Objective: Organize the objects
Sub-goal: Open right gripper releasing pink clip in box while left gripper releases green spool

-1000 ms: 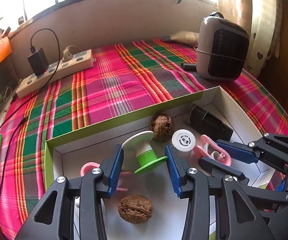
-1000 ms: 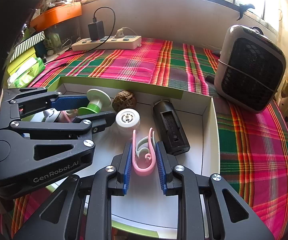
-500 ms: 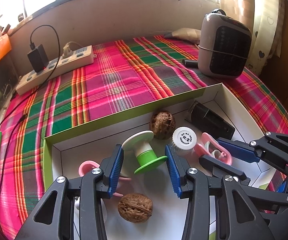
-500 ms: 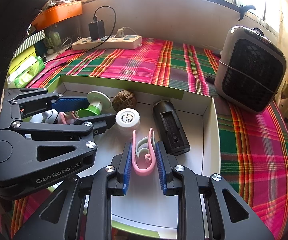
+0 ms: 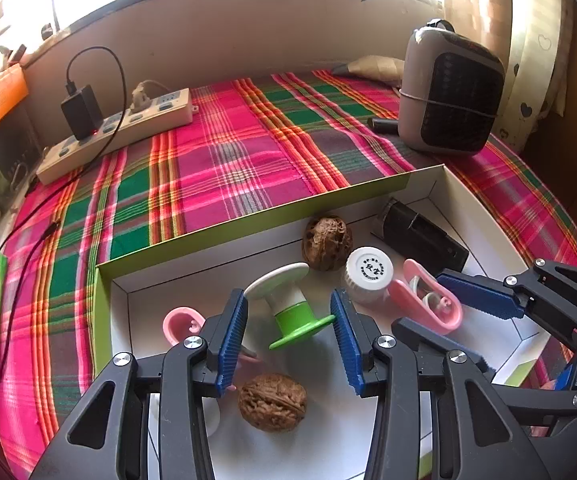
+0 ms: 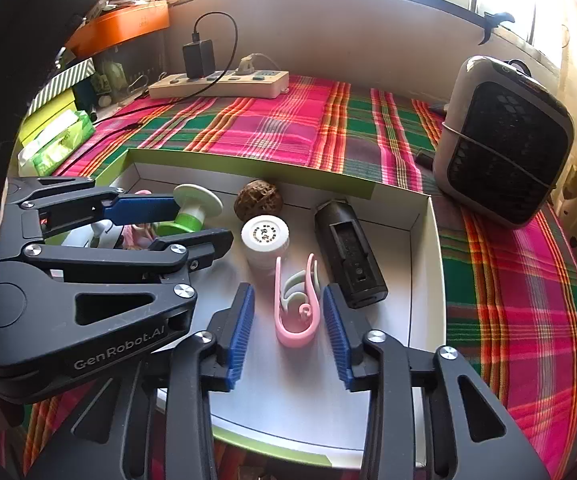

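The right gripper [image 6: 288, 332] has just spread its jaws: a moment ago its blue pads [image 6: 241, 330] pinched the pink clip [image 6: 296, 308], and now they stand clear on either side of it. The clip lies loose on the floor of the white box [image 6: 426, 264], just beside the black case [image 6: 350, 254]

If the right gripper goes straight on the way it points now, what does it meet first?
Most likely the pink plastic clip, lying on the white box floor between the open jaws of the right gripper, which have just been opening. Beyond it stands the white round-capped bottle; depth is uncertain.
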`<move>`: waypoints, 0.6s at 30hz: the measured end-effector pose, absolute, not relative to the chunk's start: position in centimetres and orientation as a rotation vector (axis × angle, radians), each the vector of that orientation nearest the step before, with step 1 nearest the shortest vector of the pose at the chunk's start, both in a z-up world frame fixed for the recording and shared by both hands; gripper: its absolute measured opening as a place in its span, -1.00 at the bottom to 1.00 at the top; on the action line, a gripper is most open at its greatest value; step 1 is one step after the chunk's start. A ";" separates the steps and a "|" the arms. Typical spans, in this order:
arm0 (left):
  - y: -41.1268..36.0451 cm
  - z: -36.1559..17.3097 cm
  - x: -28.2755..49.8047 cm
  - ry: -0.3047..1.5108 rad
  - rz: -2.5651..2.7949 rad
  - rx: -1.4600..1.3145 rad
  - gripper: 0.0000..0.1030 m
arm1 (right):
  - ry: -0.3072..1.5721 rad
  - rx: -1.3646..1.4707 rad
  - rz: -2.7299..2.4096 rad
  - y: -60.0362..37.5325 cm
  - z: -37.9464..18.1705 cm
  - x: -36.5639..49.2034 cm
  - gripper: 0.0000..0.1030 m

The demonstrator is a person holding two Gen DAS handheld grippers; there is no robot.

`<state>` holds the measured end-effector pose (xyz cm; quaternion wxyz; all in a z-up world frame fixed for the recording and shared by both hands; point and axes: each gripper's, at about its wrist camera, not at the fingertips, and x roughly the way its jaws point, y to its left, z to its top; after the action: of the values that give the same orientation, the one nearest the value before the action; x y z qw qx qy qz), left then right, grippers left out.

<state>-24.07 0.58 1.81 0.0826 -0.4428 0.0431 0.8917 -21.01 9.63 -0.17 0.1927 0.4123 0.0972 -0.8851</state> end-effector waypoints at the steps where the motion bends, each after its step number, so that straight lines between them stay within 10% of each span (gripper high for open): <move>1: 0.5 1.9 -24.0 0.123 2.663 -1.321 -0.20 | 0.278 1.156 -2.487 9.6 -0.1 -20.9 -0.18; 18: -0.1 3.3 -21.5 0.096 2.704 -1.282 -0.20 | 0.266 1.138 -2.518 9.9 0.8 -19.2 -0.14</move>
<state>-21.49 -0.12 3.28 0.0738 -0.4269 0.0319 0.9007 -19.20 9.87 0.78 0.1820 0.4031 0.0944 -0.8919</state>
